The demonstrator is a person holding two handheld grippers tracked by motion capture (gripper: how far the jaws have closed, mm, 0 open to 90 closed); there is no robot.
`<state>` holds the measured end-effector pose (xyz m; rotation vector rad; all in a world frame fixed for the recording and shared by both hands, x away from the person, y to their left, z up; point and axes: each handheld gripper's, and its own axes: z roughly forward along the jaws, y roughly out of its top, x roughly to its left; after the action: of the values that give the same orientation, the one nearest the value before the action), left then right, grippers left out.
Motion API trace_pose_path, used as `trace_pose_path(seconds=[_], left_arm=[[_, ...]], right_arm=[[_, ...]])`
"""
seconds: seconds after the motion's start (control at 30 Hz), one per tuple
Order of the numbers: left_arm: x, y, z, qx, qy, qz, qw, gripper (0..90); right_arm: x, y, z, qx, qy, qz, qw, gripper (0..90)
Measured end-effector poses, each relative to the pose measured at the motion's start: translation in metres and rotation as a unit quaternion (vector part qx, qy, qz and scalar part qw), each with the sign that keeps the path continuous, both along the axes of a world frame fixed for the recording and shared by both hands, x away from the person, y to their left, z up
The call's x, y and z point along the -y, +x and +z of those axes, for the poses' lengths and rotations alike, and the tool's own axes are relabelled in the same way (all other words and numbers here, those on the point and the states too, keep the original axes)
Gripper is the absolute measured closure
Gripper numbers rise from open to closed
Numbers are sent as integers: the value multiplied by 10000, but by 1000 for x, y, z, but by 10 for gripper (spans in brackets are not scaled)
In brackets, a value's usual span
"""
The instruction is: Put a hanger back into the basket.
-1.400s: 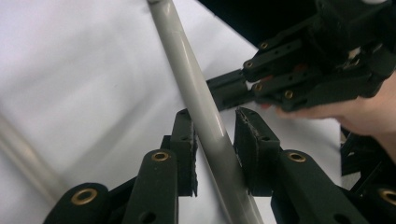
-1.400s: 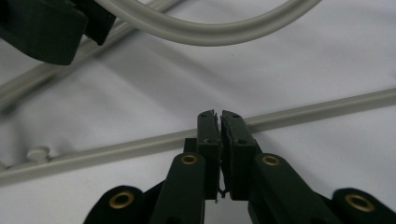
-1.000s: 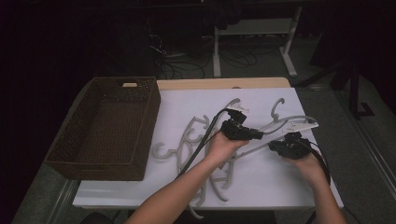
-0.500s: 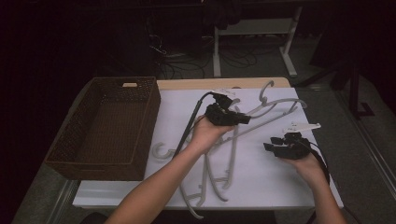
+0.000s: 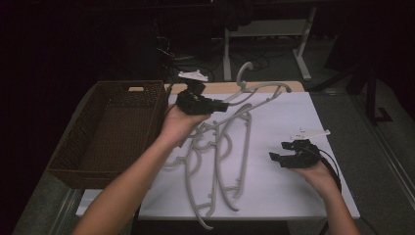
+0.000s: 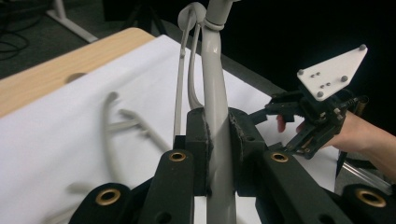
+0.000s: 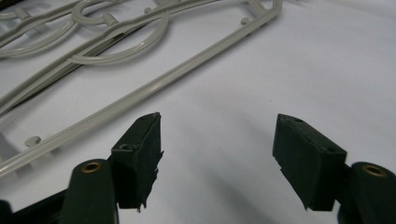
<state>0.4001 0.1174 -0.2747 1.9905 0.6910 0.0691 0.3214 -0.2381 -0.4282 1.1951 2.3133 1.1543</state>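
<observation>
Above white table (image 5: pixel 274 186), raised left claw (image 5: pixel 221 105) on hanger (image 5: pixel 259 90).

From my seat the open room is on the right: bare white table (image 5: pixel 293 122) stretches from my right gripper (image 5: pixel 284 159) to the far edge. The middle is clogged by a tangle of grey hangers (image 5: pixel 215 161) running from the near edge toward the far side. My left gripper (image 5: pixel 203 104) carries one hanger (image 5: pixel 259 93) tilted up over the far middle, barring passage there. On the left, the wicker basket (image 5: pixel 68 161) walls off that side, its rim raised.
</observation>
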Motion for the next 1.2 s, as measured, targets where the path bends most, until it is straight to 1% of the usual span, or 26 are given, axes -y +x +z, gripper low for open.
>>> trace_pose_path(seconds=[0.07,0.17,0.33,0.4,0.5,0.57,0.67,0.77,0.87,0.9,0.97,1.03,1.13,1.2], left_arm=[[-17,1,5,62,30,117,9999,801],[-44,1,12,63,-52,272,9996,802],[-92,-1,22,160,-111,534,9984,802],[-111,-2,25,186,-158,648,9976,802],[-142,-4,28,211,-143,821,9963,802],[-163,-6,30,167,-148,953,9952,802],[-193,-10,30,143,-246,1155,9929,802],[-221,-16,31,136,-333,1299,9909,802],[-246,-24,30,169,-298,1485,9883,802],[-254,-26,29,177,-286,1519,9878,802],[-269,-31,27,155,-295,1578,9869,802],[-282,-37,24,149,-287,1677,9853,802],[-300,-43,17,123,-308,1773,9836,802],[-309,-46,12,90,-341,1864,9818,802]], right_arm=[[-1,0,0,-13,27,21,10000,292],[-3,0,0,-28,56,39,10000,265],[-3,1,-1,-59,64,-11,10000,230],[-2,2,-1,-55,62,-21,10000,225],[-2,2,-1,-59,62,-69,9999,220],[-1,3,-1,-55,51,-88,9999,220],[-1,4,-2,-55,30,-110,9999,218],[-2,4,-2,-69,-2,-135,9999,217],[-2,5,-3,-73,-33,-131,9999,217],[-2,5,-3,-75,-41,-138,9999,217],[-3,6,-4,-82,-54,-143,9998,217],[-3,6,-4,-93,-70,-156,9998,217],[-4,7,-5,-86,-84,-160,9998,217],[-4,7,-5,-96,-97,-164,9998,217]])
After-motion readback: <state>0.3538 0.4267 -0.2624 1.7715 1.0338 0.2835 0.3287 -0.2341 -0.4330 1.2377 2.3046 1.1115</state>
